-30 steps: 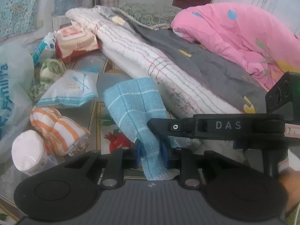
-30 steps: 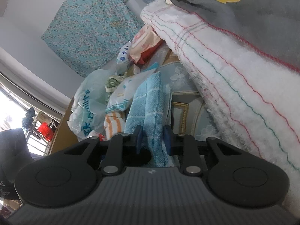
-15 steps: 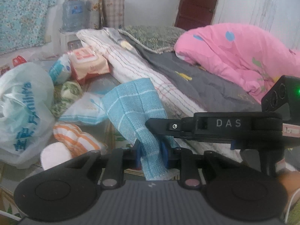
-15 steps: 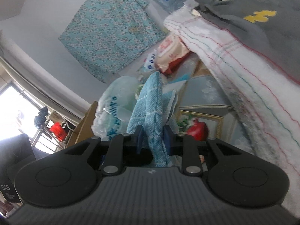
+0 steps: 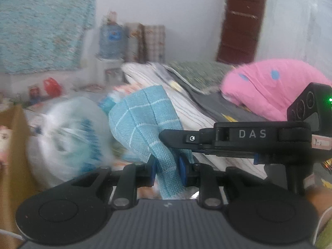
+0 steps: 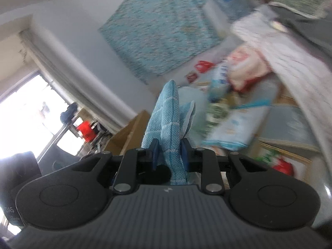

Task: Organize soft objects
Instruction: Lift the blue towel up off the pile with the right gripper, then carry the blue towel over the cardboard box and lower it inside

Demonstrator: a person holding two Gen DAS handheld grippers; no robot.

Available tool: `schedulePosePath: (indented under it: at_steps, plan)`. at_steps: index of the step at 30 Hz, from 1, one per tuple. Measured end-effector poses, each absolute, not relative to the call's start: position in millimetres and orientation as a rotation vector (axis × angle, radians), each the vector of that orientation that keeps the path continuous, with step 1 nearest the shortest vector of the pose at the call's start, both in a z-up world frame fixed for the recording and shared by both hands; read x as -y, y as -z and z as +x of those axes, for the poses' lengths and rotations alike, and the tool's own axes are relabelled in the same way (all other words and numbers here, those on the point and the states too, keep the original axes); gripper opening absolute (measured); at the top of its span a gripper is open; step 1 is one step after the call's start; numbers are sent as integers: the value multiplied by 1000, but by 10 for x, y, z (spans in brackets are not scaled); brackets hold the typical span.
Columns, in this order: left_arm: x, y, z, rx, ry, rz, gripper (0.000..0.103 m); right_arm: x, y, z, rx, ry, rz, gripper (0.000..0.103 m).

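Blue checked towel (image 5: pixel 145 122) is the piece I am working, and it now hangs in the air between my two grippers instead of lying on the cluttered surface. A second ago its free end trailed down beside the striped white blanket (image 5: pixel 186 103); now both wrist views tip upward, the far wall and the dark red door (image 5: pixel 241 27) fill the top of the left view, and the background smears with motion. I read that as a lift with both hands together.

My left gripper (image 5: pixel 167 171) is clenched on one bunched part of the cloth, blue pads pressing from both sides, with fabric rising above and a short tail below. My right gripper (image 6: pixel 169 155) is clamped on another part of the same towel, which stands up in a narrow fold in front of it. Its black body crosses the right side of the left view, so the two holds sit close together.

Below, the white plastic bag (image 5: pixel 68 139) and the pink quilt (image 5: pixel 274 87) stay where they were.

For the task, I judge the towel is clear of the pile and free to be spread or folded. The two holds being so near leaves most of the cloth slack, so I expect to draw my hands apart first.
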State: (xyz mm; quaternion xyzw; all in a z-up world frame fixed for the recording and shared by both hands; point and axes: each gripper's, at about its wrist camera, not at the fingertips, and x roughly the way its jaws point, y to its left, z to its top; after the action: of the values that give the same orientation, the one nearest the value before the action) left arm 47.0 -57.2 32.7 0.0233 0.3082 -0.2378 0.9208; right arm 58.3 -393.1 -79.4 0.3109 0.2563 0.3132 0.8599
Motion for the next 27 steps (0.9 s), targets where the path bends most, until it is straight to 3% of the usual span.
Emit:
schedulePosePath:
  at_steps: [6,15,27]
  plan:
    - [-105,-641,539,-599,333,-24,24,3177,371,968,-570,-851,580,23]
    - [-1333,-928,727,-669,95,-77,24,1678,51,1596,-769,-1091,501,23]
    - [-2539,-520,1130,-863,-183,-90,24,-89,522,2085,-1194,-1047,527,22]
